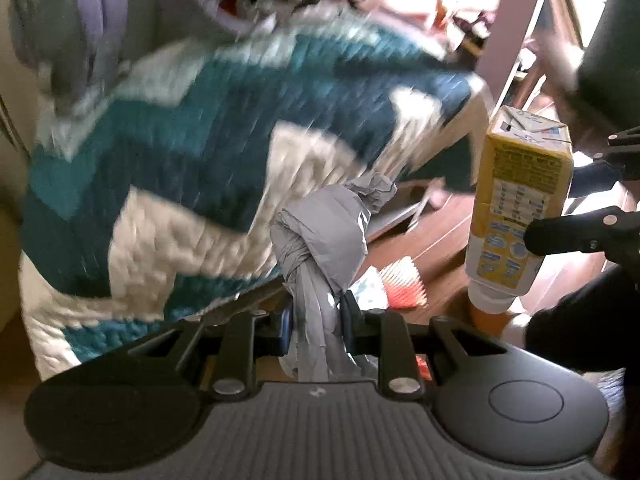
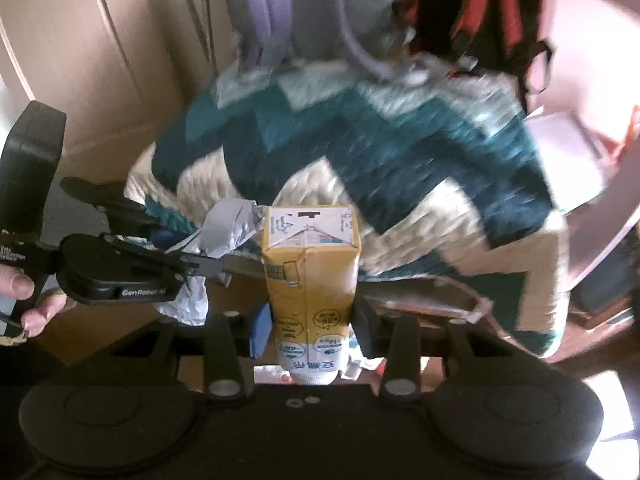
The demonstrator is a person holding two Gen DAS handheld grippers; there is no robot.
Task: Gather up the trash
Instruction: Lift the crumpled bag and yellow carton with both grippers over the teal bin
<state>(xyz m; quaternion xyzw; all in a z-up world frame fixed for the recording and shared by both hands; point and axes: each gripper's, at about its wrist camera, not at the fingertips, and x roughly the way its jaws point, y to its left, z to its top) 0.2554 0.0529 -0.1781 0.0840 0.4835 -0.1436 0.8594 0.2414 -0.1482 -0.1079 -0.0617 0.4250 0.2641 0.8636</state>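
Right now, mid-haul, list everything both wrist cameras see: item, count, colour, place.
knotted bag: one, grey, clamped in the left gripper's jaws.
carton: one, yellow and white, clamped in the right gripper's jaws.
blanket: one, teal, dark blue and cream zigzag, behind both loads.
hanging clothes: several, grey and lilac, above the blanket.
floor: wood brown, with red-and-white litter.
left gripper: black, shut on bag.
right gripper: black, shut on carton.
hand: one, on the left gripper's handle.

A brown wooden floor (image 1: 448, 236) carries a red-orange ridged item (image 1: 402, 282), lying beside pale crumpled paper (image 1: 370, 290).
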